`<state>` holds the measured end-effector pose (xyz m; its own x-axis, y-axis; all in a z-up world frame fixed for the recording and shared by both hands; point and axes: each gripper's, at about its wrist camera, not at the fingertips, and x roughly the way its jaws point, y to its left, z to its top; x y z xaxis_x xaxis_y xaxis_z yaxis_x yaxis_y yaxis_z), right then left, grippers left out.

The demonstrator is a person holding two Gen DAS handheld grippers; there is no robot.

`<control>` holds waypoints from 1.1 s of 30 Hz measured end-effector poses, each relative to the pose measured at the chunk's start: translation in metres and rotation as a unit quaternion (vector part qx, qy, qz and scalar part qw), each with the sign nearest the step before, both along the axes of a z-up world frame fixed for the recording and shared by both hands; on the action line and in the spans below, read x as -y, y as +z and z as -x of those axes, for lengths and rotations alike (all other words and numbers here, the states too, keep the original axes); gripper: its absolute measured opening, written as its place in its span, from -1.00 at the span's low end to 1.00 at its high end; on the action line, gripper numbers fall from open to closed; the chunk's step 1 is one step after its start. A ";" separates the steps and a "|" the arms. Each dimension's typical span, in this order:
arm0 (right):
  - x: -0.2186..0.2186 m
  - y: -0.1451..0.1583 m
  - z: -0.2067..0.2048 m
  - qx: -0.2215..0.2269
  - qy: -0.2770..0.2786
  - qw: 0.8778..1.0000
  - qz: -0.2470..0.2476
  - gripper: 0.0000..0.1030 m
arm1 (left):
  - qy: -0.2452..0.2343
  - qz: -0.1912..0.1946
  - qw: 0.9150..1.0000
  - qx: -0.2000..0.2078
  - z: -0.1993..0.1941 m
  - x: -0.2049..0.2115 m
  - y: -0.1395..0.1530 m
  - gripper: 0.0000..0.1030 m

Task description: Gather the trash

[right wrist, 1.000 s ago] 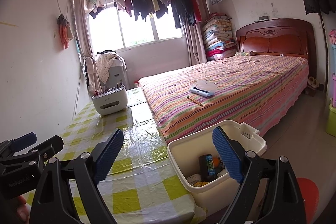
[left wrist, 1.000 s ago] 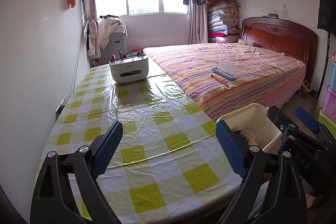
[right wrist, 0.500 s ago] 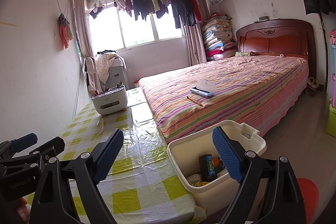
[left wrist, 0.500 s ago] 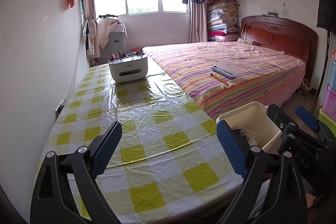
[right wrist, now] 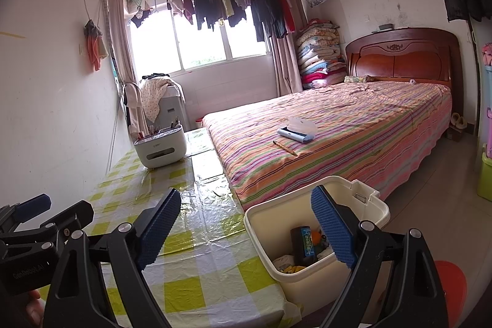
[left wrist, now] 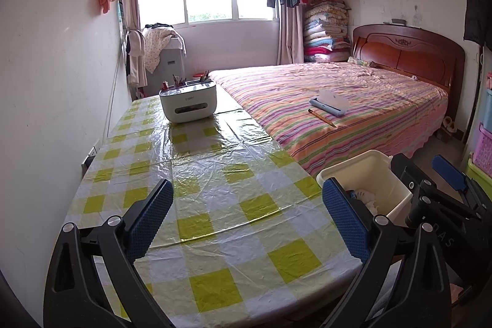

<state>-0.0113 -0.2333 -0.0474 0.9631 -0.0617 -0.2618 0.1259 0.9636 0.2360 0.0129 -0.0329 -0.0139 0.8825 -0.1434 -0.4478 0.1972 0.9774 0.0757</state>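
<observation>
A cream trash bin (right wrist: 307,288) stands beside the table's right edge, next to the bed. It holds a dark packet (right wrist: 303,245), white crumpled paper (left wrist: 366,195) and other scraps. My left gripper (left wrist: 246,199) hovers over the yellow-checked tablecloth (left wrist: 215,205); its jaws are opening and nothing is between them. Over the table's corner and the bin my right gripper (right wrist: 246,205) stands open and empty, its right finger (right wrist: 332,232) in front of the bin's mouth. Each gripper appears at the edge of the other's view.
A white desk organizer (left wrist: 187,103) with pens sits at the table's far end. The striped bed (left wrist: 353,88) lies to the right, with a blue case (left wrist: 329,106) and a pencil (left wrist: 321,117) on it. A red stool (right wrist: 449,285) stands on the floor near the bin.
The left gripper's jaws have spread slightly wider. Both hands and the bin have stayed where they were.
</observation>
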 end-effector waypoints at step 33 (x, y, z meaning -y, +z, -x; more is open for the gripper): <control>0.002 0.000 0.001 -0.002 -0.001 1.000 0.001 0.64 | 0.006 -0.007 1.000 -0.011 -0.003 0.001 -0.002 0.87</control>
<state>-0.0118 -0.2357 -0.0479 0.9620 -0.0639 -0.2656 0.1286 0.9638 0.2336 0.0162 -0.0338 -0.0157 0.8739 -0.1256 -0.4696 0.1865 0.9788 0.0852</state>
